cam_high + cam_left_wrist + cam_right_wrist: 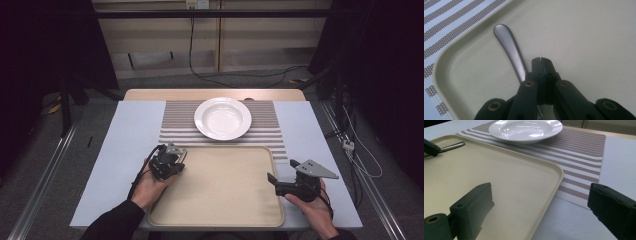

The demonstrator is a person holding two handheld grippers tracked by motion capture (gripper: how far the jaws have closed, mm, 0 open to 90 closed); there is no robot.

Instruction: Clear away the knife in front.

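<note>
Now left tongs (540,59) clenched beside metal handle (510,48), near tray (220,220) corner rim; right tongs (541,202) released, straddling tray's right edge, bare tray between.

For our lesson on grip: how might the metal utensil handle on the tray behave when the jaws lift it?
The utensil handle looks smooth and polished, so it may slip between hard jaws. It seems thin and rigid, unlikely to bend. Lying flat on the tray, it probably won't roll, but held near one end it could swing.
</note>
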